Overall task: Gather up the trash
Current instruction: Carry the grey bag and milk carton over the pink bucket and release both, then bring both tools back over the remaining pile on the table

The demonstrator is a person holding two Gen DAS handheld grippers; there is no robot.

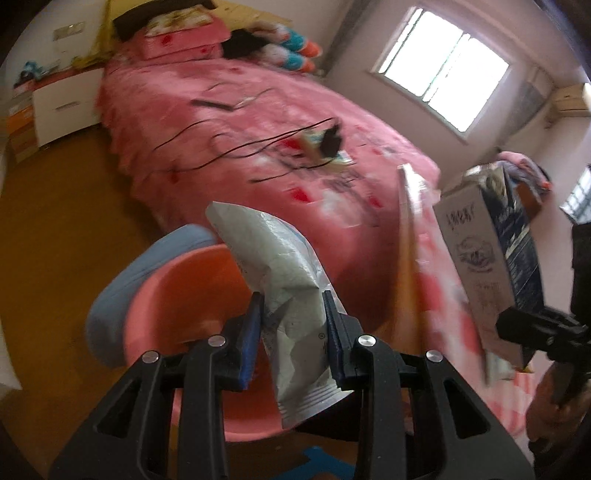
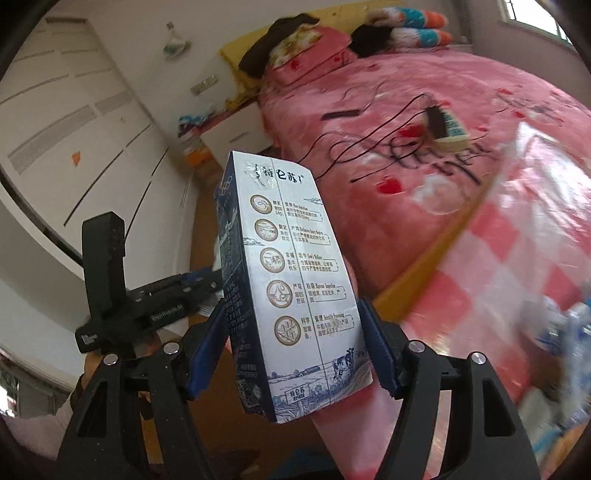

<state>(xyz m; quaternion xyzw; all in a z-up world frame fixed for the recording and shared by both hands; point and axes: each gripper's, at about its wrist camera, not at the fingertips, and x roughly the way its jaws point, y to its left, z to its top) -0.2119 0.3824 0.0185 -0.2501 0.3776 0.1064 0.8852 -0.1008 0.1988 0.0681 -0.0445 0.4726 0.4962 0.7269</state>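
My left gripper point(image 1: 293, 314) is shut on a crumpled white plastic wrapper point(image 1: 280, 266) and holds it above a pink bin with a blue rim point(image 1: 177, 295) beside the bed. My right gripper point(image 2: 295, 332) is shut on a blue and white milk carton point(image 2: 291, 280), held upright in the air. The carton also shows in the left wrist view point(image 1: 484, 258) at the right, with the right gripper point(image 1: 532, 328) under it. The left gripper's body shows in the right wrist view point(image 2: 110, 280) at the left.
A bed with a pink cover point(image 1: 258, 122) fills the middle, with black cables point(image 1: 229, 147), a small box point(image 1: 321, 144) and pillows point(image 1: 184, 33) on it. A white drawer unit point(image 1: 62, 96) stands at the left on the wooden floor point(image 1: 55, 221). A crumpled plastic bottle point(image 2: 569, 332) lies at the right.
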